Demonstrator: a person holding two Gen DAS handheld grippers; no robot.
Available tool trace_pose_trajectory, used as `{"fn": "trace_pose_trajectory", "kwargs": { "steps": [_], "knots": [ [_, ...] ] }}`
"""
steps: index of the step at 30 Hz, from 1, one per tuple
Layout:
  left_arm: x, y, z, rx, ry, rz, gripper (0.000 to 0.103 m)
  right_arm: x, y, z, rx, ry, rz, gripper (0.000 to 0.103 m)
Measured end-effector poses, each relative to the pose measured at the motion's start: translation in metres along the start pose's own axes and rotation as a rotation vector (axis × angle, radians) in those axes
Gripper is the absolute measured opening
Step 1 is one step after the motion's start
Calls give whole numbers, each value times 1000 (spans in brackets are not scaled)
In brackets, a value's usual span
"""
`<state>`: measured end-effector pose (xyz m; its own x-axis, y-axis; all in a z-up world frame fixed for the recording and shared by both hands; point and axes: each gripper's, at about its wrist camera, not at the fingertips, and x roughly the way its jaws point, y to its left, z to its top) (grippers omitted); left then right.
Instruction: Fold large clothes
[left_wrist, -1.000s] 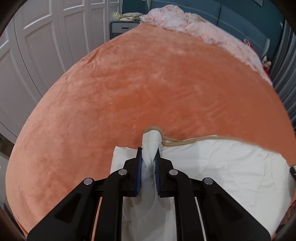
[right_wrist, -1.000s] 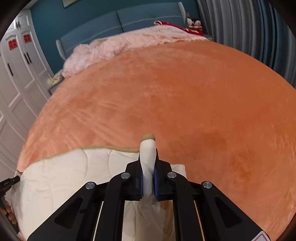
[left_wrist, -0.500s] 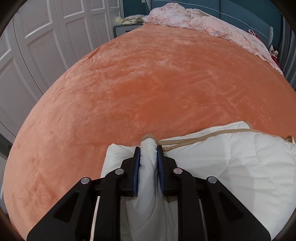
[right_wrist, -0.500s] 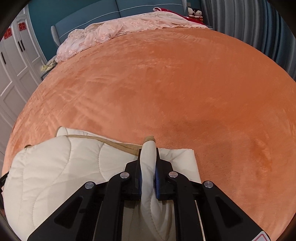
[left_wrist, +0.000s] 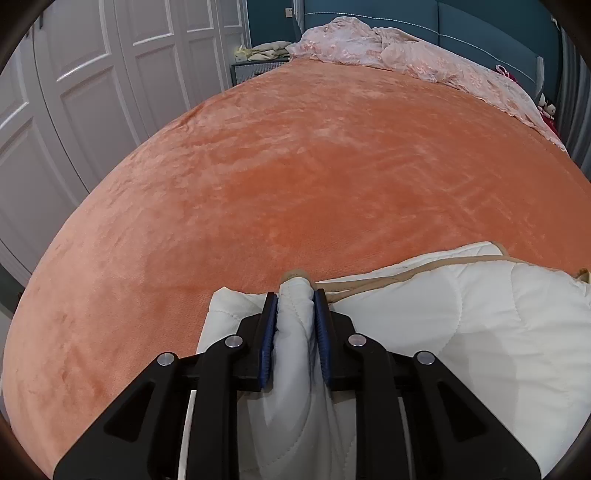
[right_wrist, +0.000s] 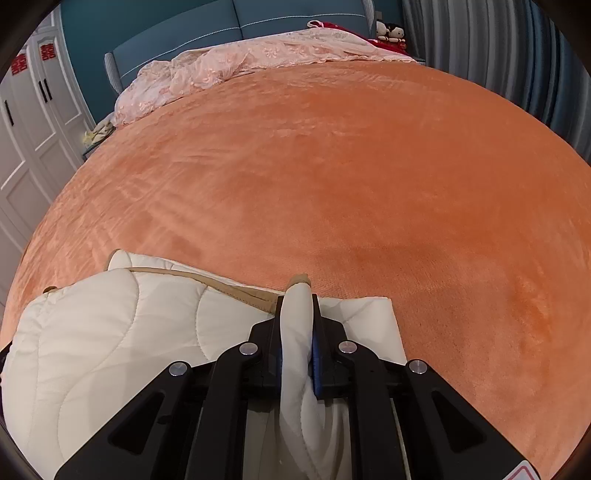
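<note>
In the left wrist view, your left gripper (left_wrist: 294, 295) has come down with its pinched corner, so the quilt (left_wrist: 461, 328) that hung above the bedspread (left_wrist: 295, 166) a second ago now lies doubled on it at five o'clock; the jaws have eased slightly yet the pads still clench the fabric. That suggests this fold is landed and release comes next. In the right wrist view, your right gripper (right_wrist: 298, 299) likewise grasps its corner, lowered onto the stack at seven o'clock. The quilt's long axis runs nine to three between your hands, its trimmed edge facing twelve.
</note>
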<state>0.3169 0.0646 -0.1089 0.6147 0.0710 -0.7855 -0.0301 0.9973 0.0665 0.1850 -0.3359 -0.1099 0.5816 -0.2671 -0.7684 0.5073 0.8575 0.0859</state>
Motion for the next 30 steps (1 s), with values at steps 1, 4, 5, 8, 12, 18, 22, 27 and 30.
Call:
{"fn": "trace_pose_trajectory", "kwargs": {
  "steps": [1,4,5,8,12,18,22,27,30],
  "knots": [
    [1,0,0,1,-2,2,19,1,1,-1,-1,-2,-2,11],
    [1,-1,-1,3,-10,10,20,0,1,-2,-2,-9,-5,11],
    [1,-2,-1,3,-12,12,20,0,1,-3,-2,-11,-6,11],
    [1,-3,-2,1,-16,16,20,0,2,-4,-1,-16,-5,11],
    [2,-3,-2,3,-19,25,21,1,1,-4,0,-24,-11,11],
    [-6,1,10,11,34,52,39,-7,-15,8,69,10,21,29],
    [-39,28,25,-63,36,35,85,-52,-56,22,273,-73,50,51],
    [-102,32,54,-115,-48,-120,85,-96,-34,34,206,-116,85,51],
    [-117,-9,63,-47,-41,-240,85,-100,23,33,58,-69,183,38]
  ]
}}
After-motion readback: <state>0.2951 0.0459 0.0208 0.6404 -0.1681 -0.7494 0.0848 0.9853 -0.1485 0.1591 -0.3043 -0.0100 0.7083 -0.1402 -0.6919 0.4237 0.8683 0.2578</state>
